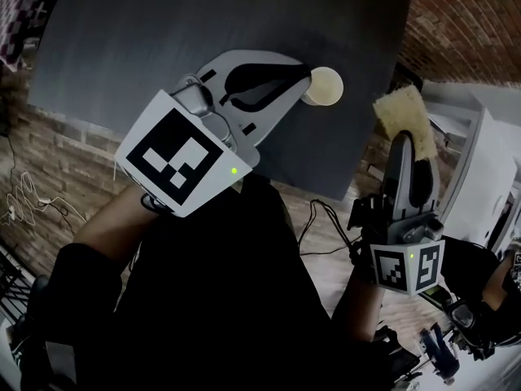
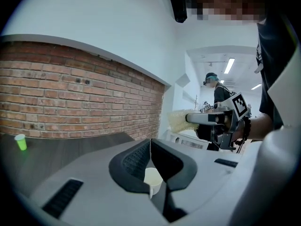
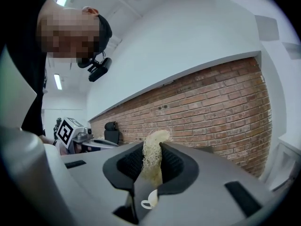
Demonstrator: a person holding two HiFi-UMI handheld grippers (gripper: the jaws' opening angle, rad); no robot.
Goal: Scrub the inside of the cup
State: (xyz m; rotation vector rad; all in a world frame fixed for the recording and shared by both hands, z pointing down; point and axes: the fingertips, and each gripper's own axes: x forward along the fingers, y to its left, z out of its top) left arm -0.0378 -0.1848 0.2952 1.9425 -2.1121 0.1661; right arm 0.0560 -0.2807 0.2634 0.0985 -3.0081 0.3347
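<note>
My left gripper (image 1: 303,83) is shut on a small cream cup (image 1: 325,86) and holds it up over the dark table (image 1: 146,31). In the left gripper view the cup (image 2: 153,178) sits pinched between the black pads (image 2: 133,160), with its opening in view. My right gripper (image 1: 404,143) is to the right of the table, shut on a pale yellow fibrous sponge (image 1: 400,110). The sponge (image 3: 152,157) sticks up between the jaws in the right gripper view. Sponge and cup are apart. The left gripper view also shows the right gripper (image 2: 189,118) with the sponge (image 2: 176,121).
A small green cup (image 2: 20,141) stands on the far part of the table by the brick wall (image 2: 80,98). White equipment (image 1: 480,161) stands at the right. Cables (image 1: 24,202) lie on the floor at the left. A person (image 2: 215,89) stands in the background.
</note>
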